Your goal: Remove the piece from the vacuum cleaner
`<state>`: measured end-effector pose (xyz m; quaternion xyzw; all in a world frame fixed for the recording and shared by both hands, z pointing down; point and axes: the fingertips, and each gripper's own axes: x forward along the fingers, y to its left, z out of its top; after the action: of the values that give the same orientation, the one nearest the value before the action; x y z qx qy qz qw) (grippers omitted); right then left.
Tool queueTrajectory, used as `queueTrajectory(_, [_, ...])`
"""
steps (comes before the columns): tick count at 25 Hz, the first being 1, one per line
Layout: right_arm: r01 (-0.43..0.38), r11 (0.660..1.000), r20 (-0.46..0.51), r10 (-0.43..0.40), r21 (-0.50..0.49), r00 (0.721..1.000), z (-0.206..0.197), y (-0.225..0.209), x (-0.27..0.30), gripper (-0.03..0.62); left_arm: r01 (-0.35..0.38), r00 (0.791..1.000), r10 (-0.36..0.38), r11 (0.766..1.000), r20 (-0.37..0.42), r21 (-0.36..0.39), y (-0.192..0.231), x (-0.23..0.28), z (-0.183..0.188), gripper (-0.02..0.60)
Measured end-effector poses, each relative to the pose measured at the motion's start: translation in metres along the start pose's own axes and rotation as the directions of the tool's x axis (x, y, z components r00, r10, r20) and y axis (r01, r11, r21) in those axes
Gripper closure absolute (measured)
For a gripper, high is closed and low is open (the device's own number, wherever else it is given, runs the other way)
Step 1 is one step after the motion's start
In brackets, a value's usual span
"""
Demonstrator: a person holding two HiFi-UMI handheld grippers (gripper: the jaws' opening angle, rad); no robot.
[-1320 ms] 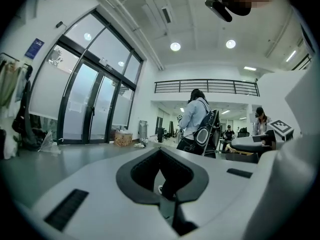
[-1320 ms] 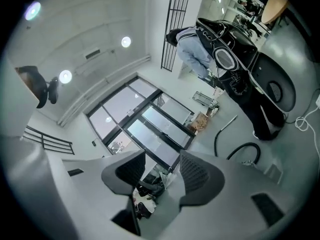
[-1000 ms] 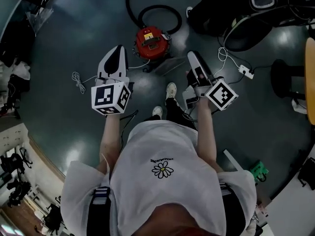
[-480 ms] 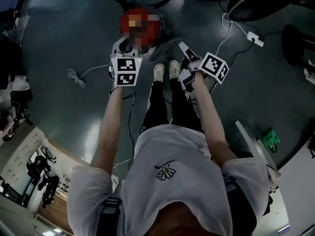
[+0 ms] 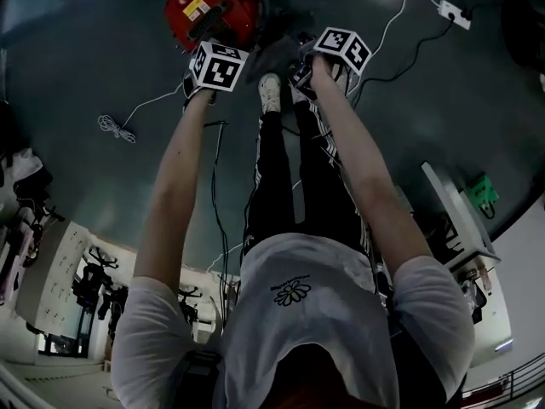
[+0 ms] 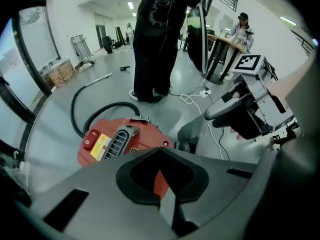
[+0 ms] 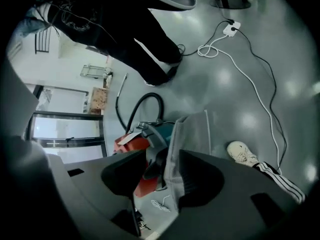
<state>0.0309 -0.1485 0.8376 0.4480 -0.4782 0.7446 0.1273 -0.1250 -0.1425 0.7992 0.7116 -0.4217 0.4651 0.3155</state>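
Observation:
The red vacuum cleaner [image 5: 213,11] sits on the floor at the top of the head view, with a grey piece [image 5: 277,58] against its right side. My left gripper [image 5: 213,58] hovers over the near edge of the red body [image 6: 120,139]. Its jaws look shut, with only a sliver of red showing between them [image 6: 161,181]. My right gripper [image 7: 160,176] is open, and the grey piece [image 7: 192,139] runs up between its pads. Behind the piece shows a teal part of the vacuum [image 7: 160,131]. The right gripper [image 6: 235,111] also appears at the right of the left gripper view.
A black hose [image 6: 87,109] loops off the vacuum's back. A white cable and power strip [image 7: 231,28] lie on the floor to the right. My own shoes [image 5: 270,92] stand just behind the vacuum. Another person's black-trousered legs [image 6: 155,44] stand beyond it. A loose white cord [image 5: 111,128] lies left.
Both grippers have gone forward and down to the vacuum. The left now hangs over the red body, the right has reached the grey piece. The head view has tipped further forward.

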Motion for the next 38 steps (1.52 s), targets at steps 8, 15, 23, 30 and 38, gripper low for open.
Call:
queueTrajectory(8, [0.142, 0.989, -0.044, -0.144, -0.05, 0.989, 0.009, -0.025, 0.046, 0.53, 0.065, 0.995, -0.066, 0.998, -0.072, -0.009, -0.007, 0.035, -0.027, 0.576])
queueTrajectory(15, [0.228, 0.953, -0.126, -0.256, -0.2, 0.959, -0.005, -0.066, 0.038, 0.556, 0.086, 0.99, -0.086, 0.996, -0.108, -0.009, -0.009, 0.035, -0.025, 0.576])
queueTrajectory(23, [0.208, 0.924, -0.153, -0.268, -0.321, 0.951, -0.026, -0.087, 0.037, 0.554, 0.076, 0.988, -0.073, 0.997, -0.133, 0.015, -0.008, 0.036, -0.026, 0.576])
queueTrajectory(30, [0.183, 0.906, -0.144, -0.255, -0.382, 0.956, -0.036, -0.091, 0.03, 0.554, 0.035, 0.989, -0.032, 0.999, -0.148, 0.021, -0.009, 0.035, -0.024, 0.576])
queueTrajectory(38, [0.174, 0.714, -0.089, -0.315, -0.678, 0.945, -0.039, -0.08, 0.027, 0.554, 0.016, 0.989, -0.015, 1.0, -0.145, 0.008, -0.006, 0.034, -0.023, 0.576])
